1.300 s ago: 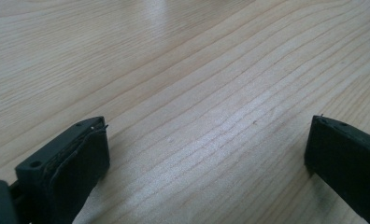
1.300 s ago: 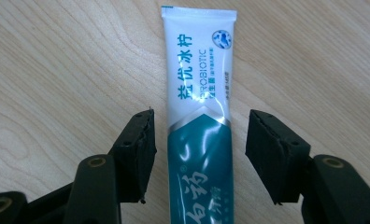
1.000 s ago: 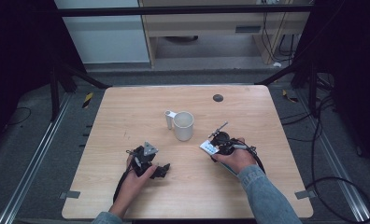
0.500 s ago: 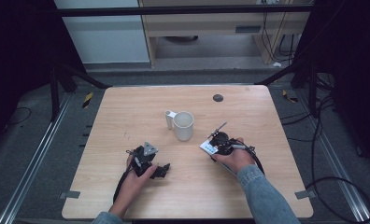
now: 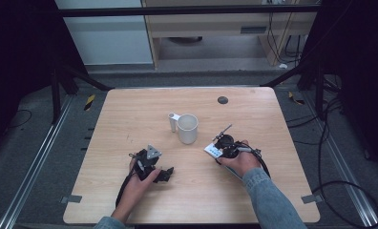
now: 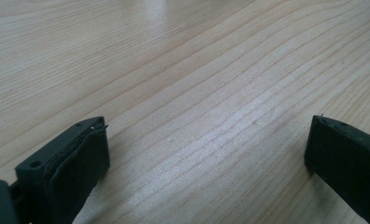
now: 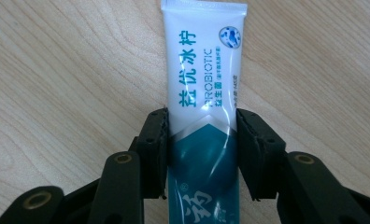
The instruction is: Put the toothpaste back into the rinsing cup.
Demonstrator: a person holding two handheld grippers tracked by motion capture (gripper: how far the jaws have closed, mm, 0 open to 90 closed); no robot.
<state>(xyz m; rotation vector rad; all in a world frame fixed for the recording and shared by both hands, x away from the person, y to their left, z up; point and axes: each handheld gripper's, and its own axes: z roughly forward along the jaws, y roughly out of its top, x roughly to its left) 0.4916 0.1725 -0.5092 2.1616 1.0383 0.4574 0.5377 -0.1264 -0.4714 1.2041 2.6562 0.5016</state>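
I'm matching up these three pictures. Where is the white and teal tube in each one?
High view: the tube lies right of the white mug, at the right tongs.
Left gripper view: not in it; open jaws over bare wood.
Right gripper view: the tube runs up the middle, the jaws closing against its sides.
Shared landmark: the pale wooden table.

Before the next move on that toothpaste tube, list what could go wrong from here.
1. The right gripper has just been closing on the toothpaste tube near its lower, teal part; the long white end sticks out unsupported and may sag or twist when lifted.
2. The soft tube could squash or slide between the pads.
3. The mug stands close by; a swing towards it might knock it or the small white piece beside it.
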